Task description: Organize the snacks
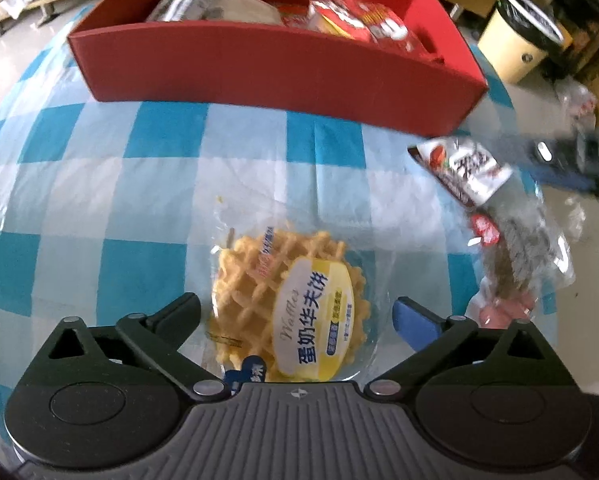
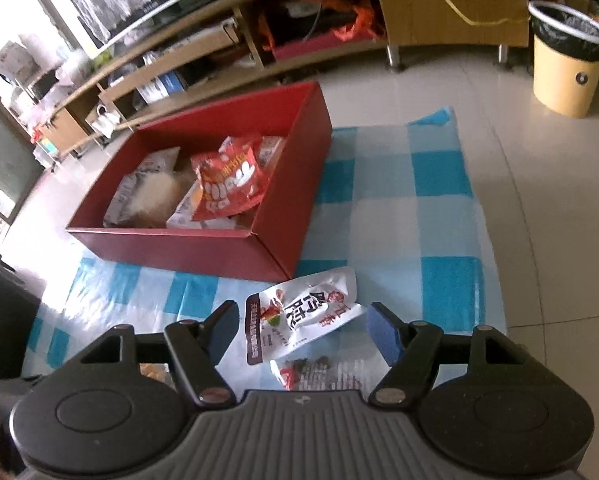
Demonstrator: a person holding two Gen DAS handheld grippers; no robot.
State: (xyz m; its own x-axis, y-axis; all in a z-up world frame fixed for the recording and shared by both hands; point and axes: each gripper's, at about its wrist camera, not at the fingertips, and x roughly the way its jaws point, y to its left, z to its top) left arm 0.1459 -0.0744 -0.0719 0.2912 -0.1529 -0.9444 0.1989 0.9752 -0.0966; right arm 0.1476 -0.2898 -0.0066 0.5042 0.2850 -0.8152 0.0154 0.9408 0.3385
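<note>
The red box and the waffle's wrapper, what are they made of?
The red box looks like cardboard with a matte finish: thin flat walls, a folded corner seam, no shine. The waffle's wrapper looks like thin clear plastic film, glossy: the waffle shows through it and it crinkles and catches light.

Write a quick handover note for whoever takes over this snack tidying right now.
Left tongs: open, straddling the waffle packet, not gripping.
Right tongs: open above the white jerky pouch; another packet lies just under it.
Done: several snacks are already in the red box.
Left: waffle, pouch and the packets beside it, all on the checked cloth.
</note>
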